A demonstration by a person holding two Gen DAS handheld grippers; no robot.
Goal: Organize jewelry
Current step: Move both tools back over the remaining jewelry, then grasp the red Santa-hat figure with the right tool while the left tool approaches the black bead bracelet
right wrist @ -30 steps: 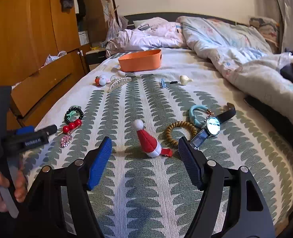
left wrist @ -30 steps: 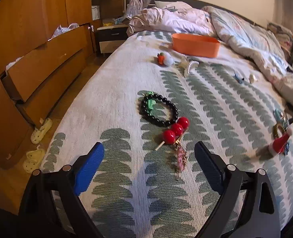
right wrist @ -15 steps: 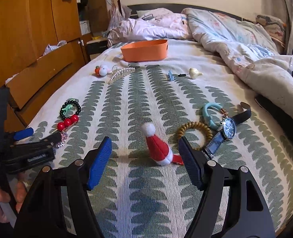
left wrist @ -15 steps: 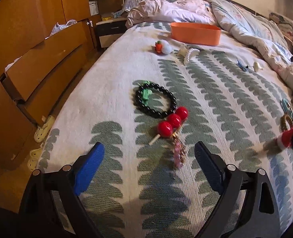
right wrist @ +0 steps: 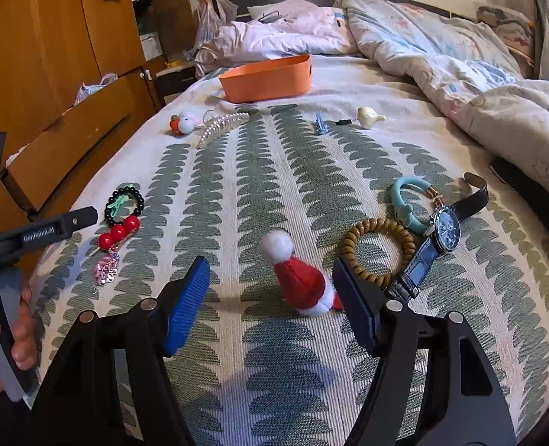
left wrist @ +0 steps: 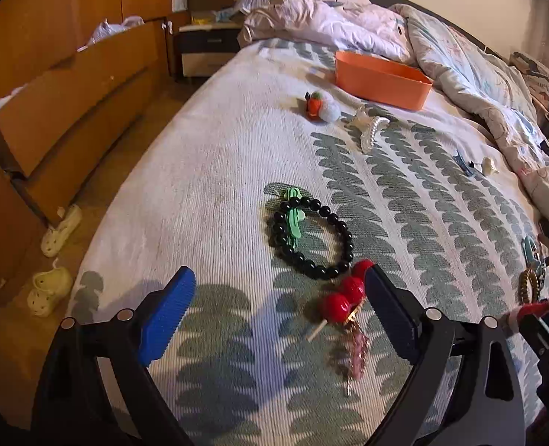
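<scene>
An orange bin (left wrist: 382, 78) (right wrist: 268, 78) sits far up the bed. My left gripper (left wrist: 280, 310) is open, low over the bedspread; a red-ball hairpin (left wrist: 343, 297) (right wrist: 118, 231) with a pink tassel lies by its right finger, and a black bead bracelet (left wrist: 311, 236) with a green clip is just beyond. My right gripper (right wrist: 270, 303) is open around a red santa-hat clip (right wrist: 298, 278), not touching it. A wooden bead bracelet (right wrist: 376, 251), a blue-faced watch (right wrist: 445, 228) and a teal ring (right wrist: 408, 204) lie to its right.
A pearl hair claw (right wrist: 222, 126), an orange-and-white pompom (right wrist: 183, 123), a small blue clip (right wrist: 320, 124) and a cream shell piece (right wrist: 369, 116) lie mid-bed. A crumpled duvet (right wrist: 460, 74) covers the right side. Wooden drawers (left wrist: 70, 104) and slippers (left wrist: 51, 286) are left of the bed.
Both grippers moved forward and lower. The left gripper slid left, so the hairpin now lies by its right finger. The santa hat now sits between the right fingers.
</scene>
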